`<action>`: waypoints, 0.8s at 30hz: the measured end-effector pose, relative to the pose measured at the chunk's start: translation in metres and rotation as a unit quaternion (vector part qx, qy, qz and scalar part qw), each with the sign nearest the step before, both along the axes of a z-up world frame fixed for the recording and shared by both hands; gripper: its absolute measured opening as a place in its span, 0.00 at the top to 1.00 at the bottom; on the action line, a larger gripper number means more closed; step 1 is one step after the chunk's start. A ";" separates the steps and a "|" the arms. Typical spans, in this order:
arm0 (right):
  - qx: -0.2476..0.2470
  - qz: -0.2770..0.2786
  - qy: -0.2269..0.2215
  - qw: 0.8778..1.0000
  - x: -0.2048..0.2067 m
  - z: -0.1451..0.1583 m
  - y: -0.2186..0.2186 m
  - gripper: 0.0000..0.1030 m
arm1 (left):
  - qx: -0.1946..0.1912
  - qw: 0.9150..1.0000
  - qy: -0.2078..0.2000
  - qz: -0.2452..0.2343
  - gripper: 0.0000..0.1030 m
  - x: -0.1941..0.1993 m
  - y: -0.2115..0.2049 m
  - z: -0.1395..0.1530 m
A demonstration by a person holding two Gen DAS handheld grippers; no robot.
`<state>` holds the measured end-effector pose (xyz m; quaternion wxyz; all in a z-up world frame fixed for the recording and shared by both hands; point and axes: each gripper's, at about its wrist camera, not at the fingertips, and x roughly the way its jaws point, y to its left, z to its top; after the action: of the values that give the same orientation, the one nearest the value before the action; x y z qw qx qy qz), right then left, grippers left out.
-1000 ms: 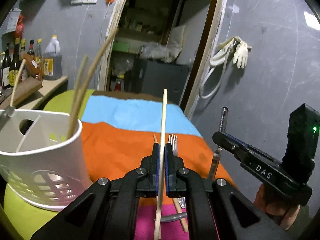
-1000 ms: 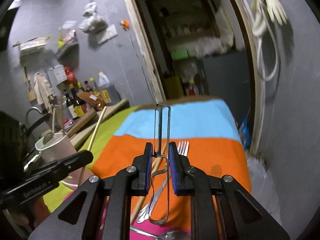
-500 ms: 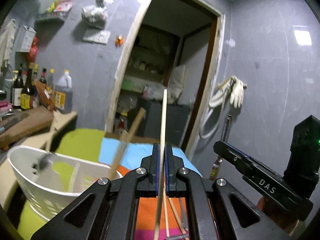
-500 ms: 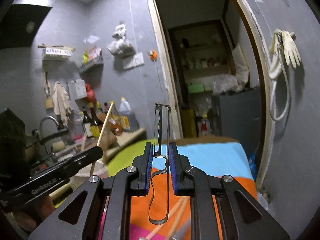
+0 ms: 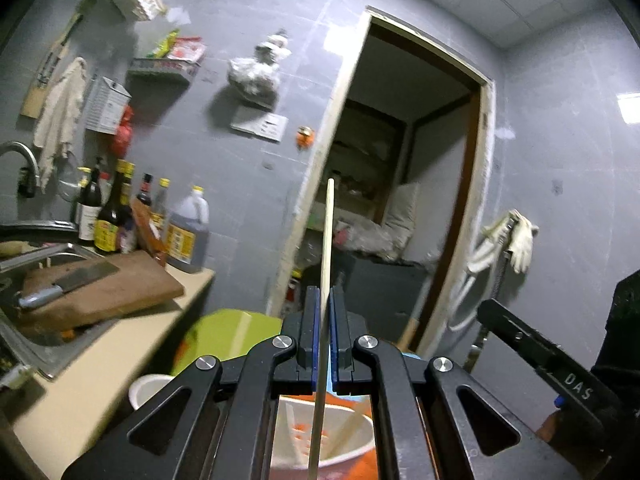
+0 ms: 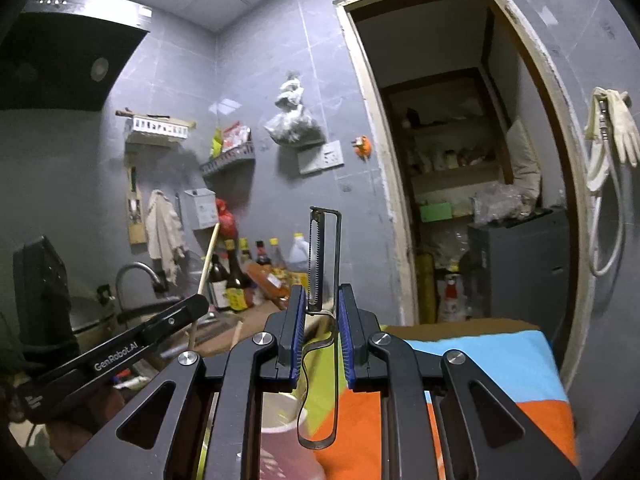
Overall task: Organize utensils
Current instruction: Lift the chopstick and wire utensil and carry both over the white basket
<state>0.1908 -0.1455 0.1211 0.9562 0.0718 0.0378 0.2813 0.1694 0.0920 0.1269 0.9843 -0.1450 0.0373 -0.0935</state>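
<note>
Because both tools are carried upright, each is seen running straight up through its claw. In the left wrist view the left claw (image 5: 325,340) is clamped nearly flat on a single wooden chopstick (image 5: 327,248), gripped partway along its length; the long axis stands vertical, one end rising toward the doorway and the other dropping out of sight below. A chopstick is judged light, stiff and smooth, so it can pivot or slide between the pads if knocked; a hold nearer the middle is advised for balance.

Directly beneath, a white utensil holder (image 5: 352,436) is seen on the striped cloth (image 5: 362,468), with other sticks already leaning inside, so the chopstick hangs over its opening.

In the right wrist view the right claw (image 6: 322,336) is closed narrowly on a thin metal peeler (image 6: 322,276), held by its wire frame at about mid-length. Its long axis is also vertical, the serrated blade pointing up and the looped handle hanging down over the rim of the holder (image 6: 280,416). The peeler is judged light, springy and slippery, with a sharp edge, so it is best taken by the frame, not the blade.

Farther off, a cutting board (image 5: 104,288) with a cleaver lies on the tabletop (image 5: 100,376), bottles (image 5: 108,212) behind it.
</note>
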 end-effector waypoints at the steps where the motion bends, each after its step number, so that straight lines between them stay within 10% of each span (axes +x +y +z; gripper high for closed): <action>1: 0.005 0.006 0.000 1.000 0.002 0.003 0.004 0.86 | -0.006 1.000 -0.003 0.007 0.98 0.001 0.008 0.001; 24: -0.023 0.048 0.047 0.997 0.036 -0.027 0.065 0.86 | -0.016 0.993 -0.003 0.115 0.98 0.031 0.062 -0.031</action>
<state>0.2269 -0.0801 0.0938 0.9401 0.0609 0.0922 0.3226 0.2006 0.1537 0.0961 0.9862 -0.1637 0.0161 0.0191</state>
